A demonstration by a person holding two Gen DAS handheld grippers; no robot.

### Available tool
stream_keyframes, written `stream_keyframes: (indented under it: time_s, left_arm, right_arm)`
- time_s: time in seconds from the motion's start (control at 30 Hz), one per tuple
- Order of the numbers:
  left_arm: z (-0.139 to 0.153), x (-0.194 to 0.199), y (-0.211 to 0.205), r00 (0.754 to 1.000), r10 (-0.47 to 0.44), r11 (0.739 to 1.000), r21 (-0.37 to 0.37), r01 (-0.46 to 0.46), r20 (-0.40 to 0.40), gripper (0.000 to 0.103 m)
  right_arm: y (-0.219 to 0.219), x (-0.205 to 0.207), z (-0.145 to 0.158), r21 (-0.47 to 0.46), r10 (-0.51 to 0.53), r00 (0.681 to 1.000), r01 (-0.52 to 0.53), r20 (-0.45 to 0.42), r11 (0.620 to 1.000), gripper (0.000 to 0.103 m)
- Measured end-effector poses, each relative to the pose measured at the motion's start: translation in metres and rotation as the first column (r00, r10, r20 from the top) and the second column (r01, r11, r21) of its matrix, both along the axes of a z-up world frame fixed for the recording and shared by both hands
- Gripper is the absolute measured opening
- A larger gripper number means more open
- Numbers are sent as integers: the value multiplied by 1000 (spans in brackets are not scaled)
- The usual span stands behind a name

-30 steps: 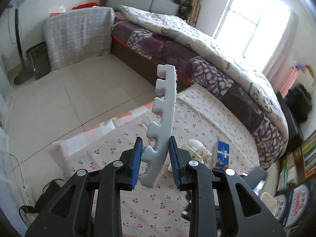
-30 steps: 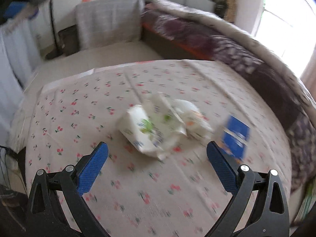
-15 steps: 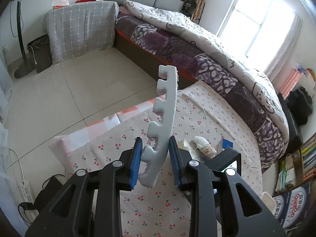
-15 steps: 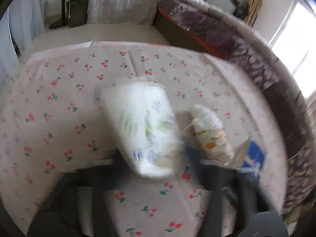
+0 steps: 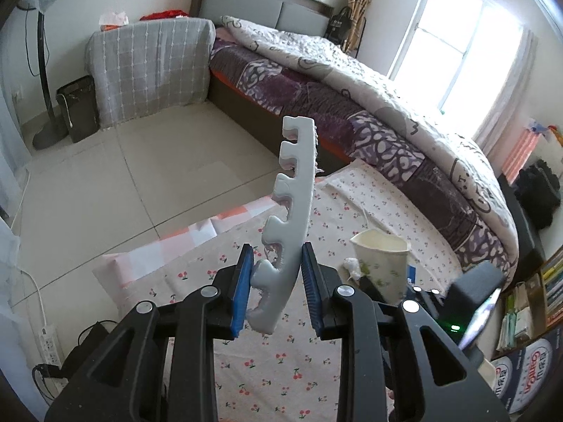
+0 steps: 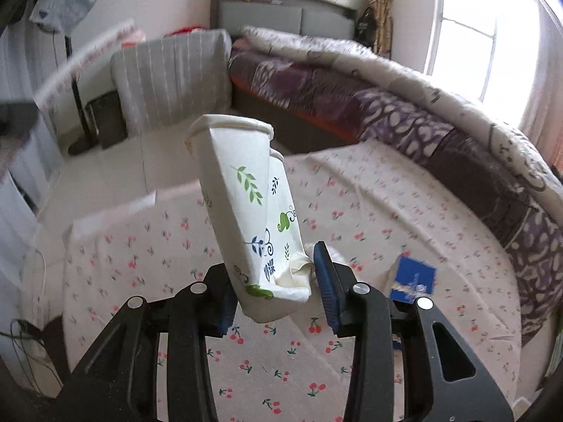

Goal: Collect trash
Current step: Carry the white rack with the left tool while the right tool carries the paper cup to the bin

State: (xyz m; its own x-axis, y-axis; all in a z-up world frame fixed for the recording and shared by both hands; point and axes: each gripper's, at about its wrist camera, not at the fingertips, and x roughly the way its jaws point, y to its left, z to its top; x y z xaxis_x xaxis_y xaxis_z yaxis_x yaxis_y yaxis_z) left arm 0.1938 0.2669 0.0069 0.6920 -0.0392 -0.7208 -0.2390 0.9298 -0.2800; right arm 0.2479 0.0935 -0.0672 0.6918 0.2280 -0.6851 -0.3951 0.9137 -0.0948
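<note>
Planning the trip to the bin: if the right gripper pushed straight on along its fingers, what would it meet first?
Probably the cherry-print cloth on the table, since the right gripper, shut on the crushed paper cup, points downward at it. The cup hides the exact line, so depth is unsure.

Foam strip (image 5: 292,218): pale grey-white, notched down one edge, standing near upright with a slight lean; lower end clamped between blue pads, raised above the cherry-print cloth (image 5: 267,362).
Paper cup (image 6: 251,211): white with green leaves and blue sprigs, crushed flat along a crease, mouth uppermost and tilted; crumpled base pinched between blue pads, clear of the cloth.
Blue packet (image 6: 413,279): small, flat on the cloth, right of the cup.
Crumpled white wrapper (image 5: 352,266): on the cloth, largely hidden.
</note>
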Motion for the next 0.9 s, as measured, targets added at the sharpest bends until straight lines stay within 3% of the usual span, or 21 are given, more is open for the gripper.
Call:
stream_keyframes:
  time_s: [0.43, 0.63, 0.9]
  left_arm:
    - [3, -9, -47, 997, -73, 995, 78, 70, 33, 28]
    - [-2, -11, -74, 992, -122, 988, 101, 118, 26, 28]
    - [-12, -12, -112, 982, -188, 974, 129, 187, 3, 28]
  right_arm:
    - [-62, -27, 50, 94, -183, 983, 181, 20, 979, 38]
    - [-102, -43, 55, 148, -273, 962, 273, -24, 950, 38]
    - [-152, -68, 45, 154, -351, 935, 353, -39, 923, 38]
